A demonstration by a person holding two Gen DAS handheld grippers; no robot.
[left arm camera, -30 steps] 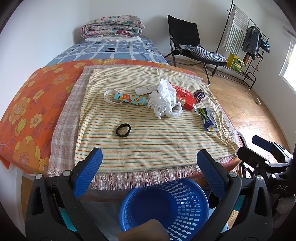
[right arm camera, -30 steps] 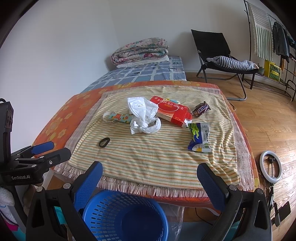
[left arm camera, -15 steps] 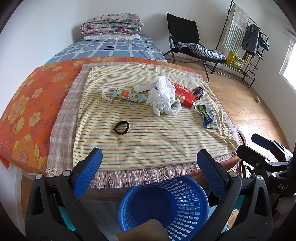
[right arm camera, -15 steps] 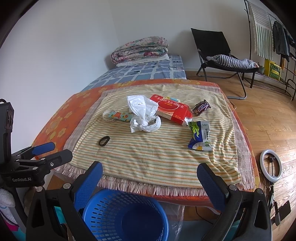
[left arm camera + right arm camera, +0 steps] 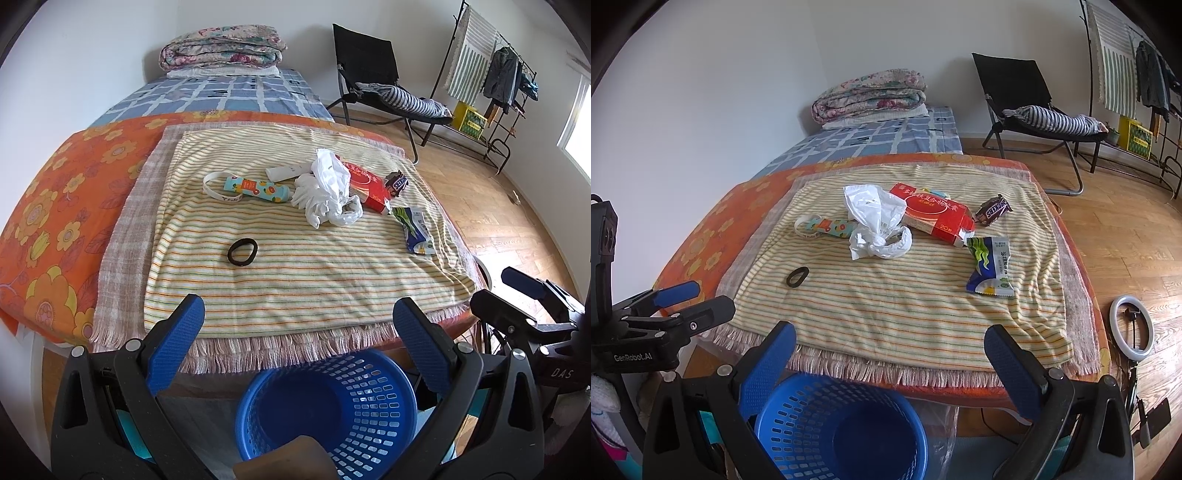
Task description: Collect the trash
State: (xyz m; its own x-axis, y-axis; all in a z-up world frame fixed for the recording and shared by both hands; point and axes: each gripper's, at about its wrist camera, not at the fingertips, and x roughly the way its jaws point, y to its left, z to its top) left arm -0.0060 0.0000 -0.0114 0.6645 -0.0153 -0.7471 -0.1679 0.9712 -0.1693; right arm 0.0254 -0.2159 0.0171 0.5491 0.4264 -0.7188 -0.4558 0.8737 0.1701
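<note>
Hovering side by side short of the bed's near edge, the left gripper (image 5: 295, 317) and right gripper (image 5: 888, 343) both point forward over the blue basket (image 5: 842, 424) on the floor, each with its blue-padded fingers (image 5: 177, 339) spread wide and holding nothing. The trash lies well ahead on the striped blanket (image 5: 886, 295): a crumpled white plastic bag (image 5: 875, 221) touching a red box (image 5: 934, 214), a chocolate bar wrapper (image 5: 993, 210) just beyond the box, and a green-and-blue snack packet (image 5: 990, 266) at the box's near corner. A black hair tie (image 5: 242, 252) rests apart, nearer the grippers. A patterned tube (image 5: 258, 188) with a white strap lies left of the bag.
</note>
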